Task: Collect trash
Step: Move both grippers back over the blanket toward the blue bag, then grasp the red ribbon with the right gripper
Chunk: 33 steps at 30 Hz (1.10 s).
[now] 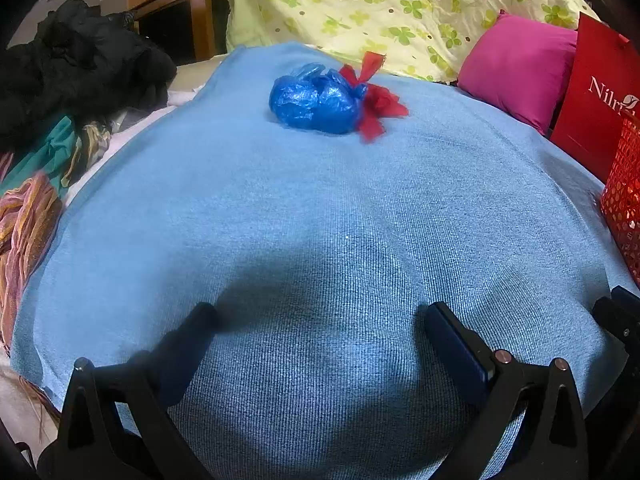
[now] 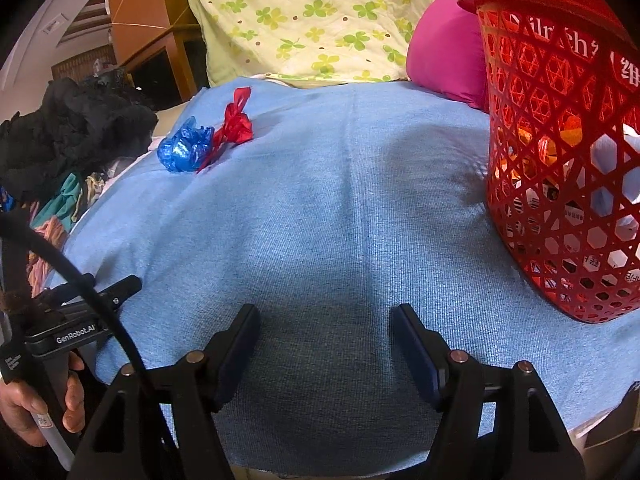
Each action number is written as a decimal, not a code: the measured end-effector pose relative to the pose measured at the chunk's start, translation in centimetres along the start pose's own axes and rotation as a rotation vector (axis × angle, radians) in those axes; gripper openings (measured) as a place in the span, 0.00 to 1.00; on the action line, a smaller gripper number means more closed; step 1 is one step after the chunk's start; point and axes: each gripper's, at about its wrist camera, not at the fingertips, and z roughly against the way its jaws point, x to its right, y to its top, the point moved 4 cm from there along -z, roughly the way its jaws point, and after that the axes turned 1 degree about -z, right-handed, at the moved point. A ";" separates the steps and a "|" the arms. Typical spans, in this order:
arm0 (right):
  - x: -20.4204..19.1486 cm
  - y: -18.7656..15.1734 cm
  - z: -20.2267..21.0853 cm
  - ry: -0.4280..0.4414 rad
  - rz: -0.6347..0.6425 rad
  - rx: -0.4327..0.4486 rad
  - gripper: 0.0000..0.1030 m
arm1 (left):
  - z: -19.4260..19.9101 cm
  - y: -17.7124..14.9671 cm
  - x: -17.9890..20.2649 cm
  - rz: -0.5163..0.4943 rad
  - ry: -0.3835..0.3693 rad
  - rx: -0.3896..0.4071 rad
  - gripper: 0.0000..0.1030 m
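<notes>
Two crumpled plastic scraps, one blue wad touching one red wad, lie toward the far side of our blue cloth. Left: dark clothes; behind: clover-print bedding; right: red basket holding litter. Left gripper and right gripper hover spread, holding nothing.

Both grippers just hanging there, jaws apart, nothing in them

The black two-finger left gripper has its fingers spread wide, tips at about 8 and 4 o'clock in its own view. The black two-finger right gripper is spread narrower. In the right view, the person's bare left hand at 8 o'clock grips the left tool's handle.
</notes>
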 end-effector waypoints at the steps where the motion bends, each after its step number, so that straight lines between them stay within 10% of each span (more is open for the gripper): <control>1: 0.0 0.0 0.0 0.000 0.000 0.000 0.71 | 0.0 0.0 0.0 0.000 0.001 0.001 1.00; 20: -0.9 0.9 1.2 0.007 0.023 -0.008 0.71 | 1.2 3.3 -2.7 0.053 0.048 0.050 1.00; 28: -4.6 9.6 -0.4 0.096 0.045 0.030 0.71 | -1.1 8.9 -7.8 0.109 0.137 0.139 1.00; 33: -8.0 16.3 -5.3 0.128 0.045 0.028 0.71 | -3.5 8.6 -9.5 0.193 0.086 0.059 1.00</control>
